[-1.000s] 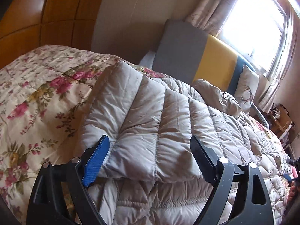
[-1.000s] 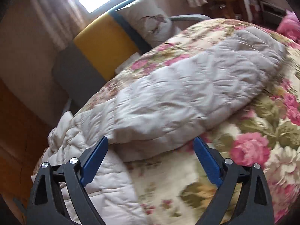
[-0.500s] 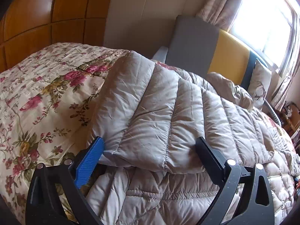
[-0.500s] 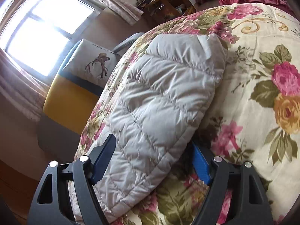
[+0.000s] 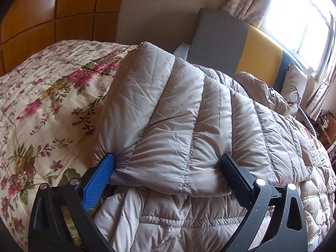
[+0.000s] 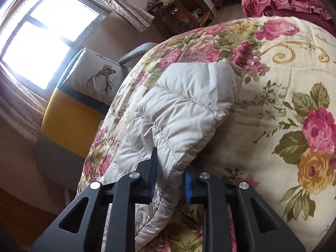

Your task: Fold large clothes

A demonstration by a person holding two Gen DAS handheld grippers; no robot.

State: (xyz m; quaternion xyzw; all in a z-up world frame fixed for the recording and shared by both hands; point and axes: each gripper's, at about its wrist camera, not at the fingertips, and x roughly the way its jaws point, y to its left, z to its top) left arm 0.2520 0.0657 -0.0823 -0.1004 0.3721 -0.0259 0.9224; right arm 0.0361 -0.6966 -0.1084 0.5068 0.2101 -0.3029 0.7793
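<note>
Fingers: left gripper (image 5: 167,169) spread wide astride a folded edge, gripping nothing; right gripper (image 6: 169,174) pinching a hem.
Item: pale grey quilted down jacket (image 5: 189,126), puffy, spread along the floral-print quilted bedspread (image 5: 42,96), one padded panel doubled over. Judged light, soft, compressible, with a slick shell likely to slip; best taken at stitched hems or corners, pinching through both layers.

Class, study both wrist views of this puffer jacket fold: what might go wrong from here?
The right gripper pinches only an edge of the slippery puffer jacket; it may slip free. The left gripper is open around the folded sleeve; lifting one-sided could undo the fold or drag the floral bedspread.
</note>
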